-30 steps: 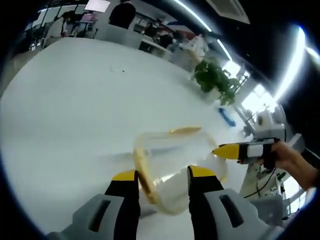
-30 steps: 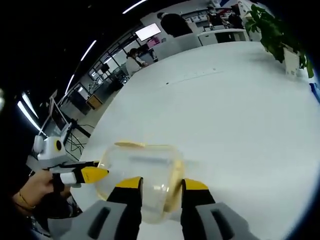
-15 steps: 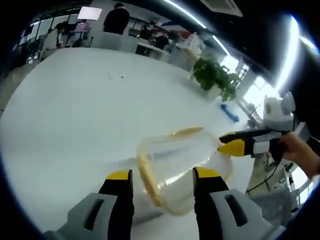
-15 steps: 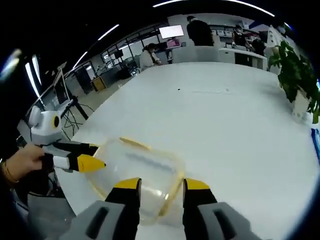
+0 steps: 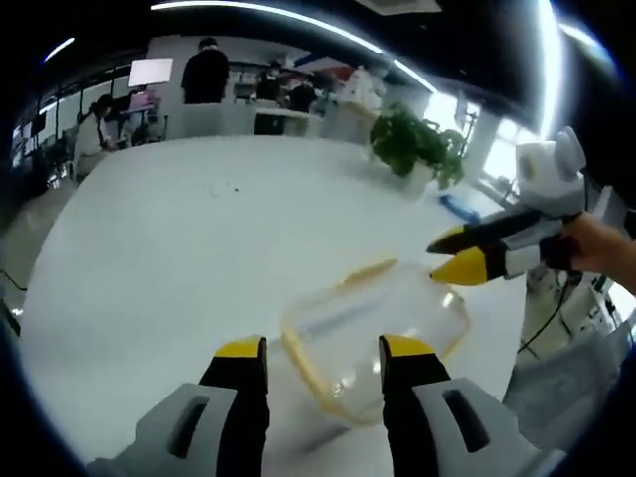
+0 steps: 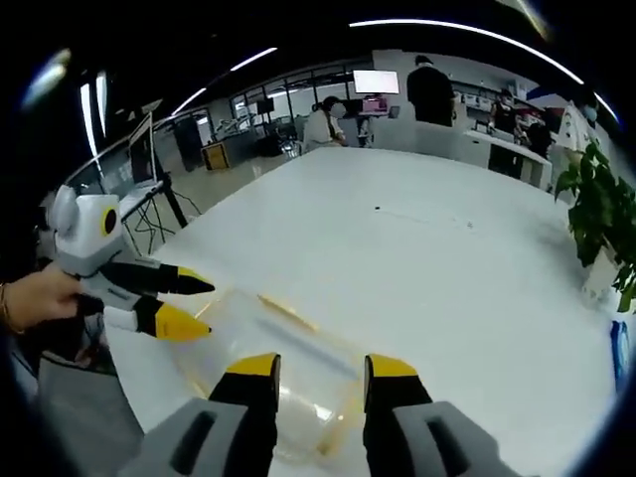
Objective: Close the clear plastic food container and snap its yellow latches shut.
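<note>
Step in hand: approach to the clear plastic food container (image 5: 378, 343) before lid closure and latch pressing; judged early, no latch confirmed shut.
Landmark: the container, resting on the white table (image 5: 179, 258) close to the table's near edge.
Left gripper (image 5: 323, 353): jaws spread, nothing between them; tips just short of the container's near side.
Right gripper (image 6: 316, 370): jaws spread, empty; tips over the container's near rim in the right gripper view.
Opposite approach: in the left gripper view the right gripper comes in beside the container's far right corner, jaws parted.
Yellow latches (image 5: 364, 271): a yellow strip runs along the container's far edge and another along its left edge; whether they are engaged cannot be told.
Lid: outline too blurred to tell whether it is seated.
Procedure advice: steady the container from one side with one gripper, press the lid flat, then push each latch down against the wall until it seats.
Risk: the light container may slide on the smooth table.
Contents: container appears empty; the table shows through it.
Beyond the container: potted plant (image 5: 415, 147) at the far table edge.
</note>
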Motion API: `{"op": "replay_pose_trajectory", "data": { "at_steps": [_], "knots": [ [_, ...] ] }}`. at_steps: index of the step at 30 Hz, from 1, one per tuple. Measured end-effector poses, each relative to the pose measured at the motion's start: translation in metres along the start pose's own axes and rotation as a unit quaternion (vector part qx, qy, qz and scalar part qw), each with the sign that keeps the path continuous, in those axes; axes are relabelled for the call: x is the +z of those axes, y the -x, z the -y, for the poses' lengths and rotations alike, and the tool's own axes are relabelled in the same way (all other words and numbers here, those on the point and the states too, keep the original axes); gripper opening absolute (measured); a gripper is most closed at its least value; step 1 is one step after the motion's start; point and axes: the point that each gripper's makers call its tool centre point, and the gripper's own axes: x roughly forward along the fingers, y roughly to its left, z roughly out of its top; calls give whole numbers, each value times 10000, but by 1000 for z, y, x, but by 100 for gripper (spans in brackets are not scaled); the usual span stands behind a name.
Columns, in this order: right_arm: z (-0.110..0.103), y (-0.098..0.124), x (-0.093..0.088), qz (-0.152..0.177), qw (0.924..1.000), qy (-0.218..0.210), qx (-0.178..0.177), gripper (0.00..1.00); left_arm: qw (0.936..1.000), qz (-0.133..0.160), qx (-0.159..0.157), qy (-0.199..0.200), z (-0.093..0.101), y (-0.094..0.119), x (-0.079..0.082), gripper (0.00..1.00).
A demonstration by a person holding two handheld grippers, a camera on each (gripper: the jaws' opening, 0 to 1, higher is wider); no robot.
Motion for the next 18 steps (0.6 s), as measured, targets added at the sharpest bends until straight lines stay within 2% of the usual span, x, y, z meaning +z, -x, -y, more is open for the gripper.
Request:
{"op": "replay_pose_trajectory", "data": {
  "at_steps": [3,6,8,11,18],
  "knots": [
    [-8,-2,2,43,9998,-18,199,33,9997,71,-125,-172,6,0,5,51],
    [-12,-6,-1,-46,9996,21,273,46,9989,249,-346,-187,15,-1,13,58],
    [-12,-7,0,-19,9995,164,271,51,9980,243,-450,-363,22,-3,14,65],
    [-16,-8,2,14,9989,215,413,49,9964,94,-613,-572,31,-4,9,68],
    [-20,-12,6,-2,9980,298,558,44,9940,-96,-729,-810,41,-6,1,64]
  ]
}}
